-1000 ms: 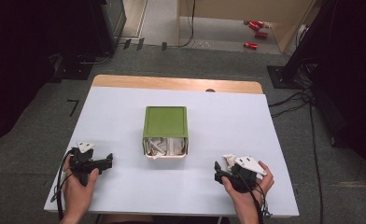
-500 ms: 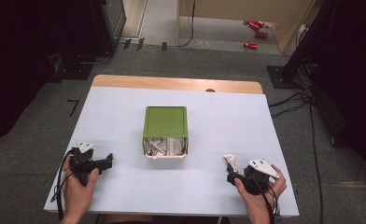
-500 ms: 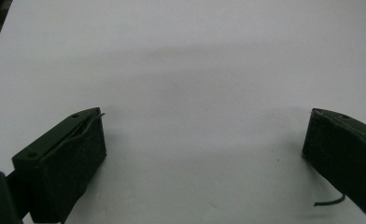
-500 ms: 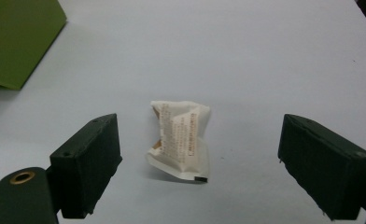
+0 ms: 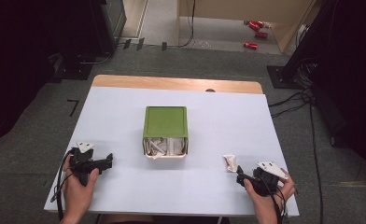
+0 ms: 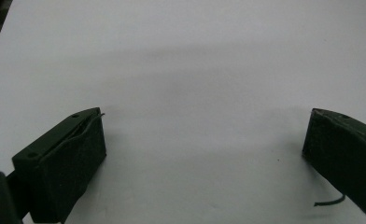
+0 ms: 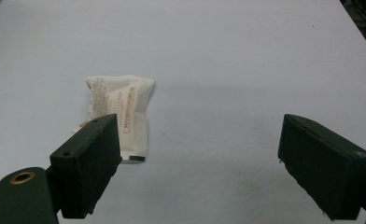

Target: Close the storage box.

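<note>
Since the earlier frame, right gripper [image 5: 244, 179] has drawn back toward the near edge of the surface [image 5: 218, 112], leaving the white packet [image 5: 230, 162] lying flat, right of the green box [image 5: 165, 122] and well apart from it. Right jaws wide, holding nothing; in the right gripper view the packet [image 7: 120, 109] sits just ahead of the left-hand jaw, not between them. Left gripper [image 5: 107, 161] rests left of the box, jaws also wide and empty. Box's near end open, more white packets [image 5: 165, 146] inside.

Judgement: packet appears placed. For the next pick, centre the jaws over a packet's narrow width, keep low, close gently; thin paper may crumple or slide.
</note>
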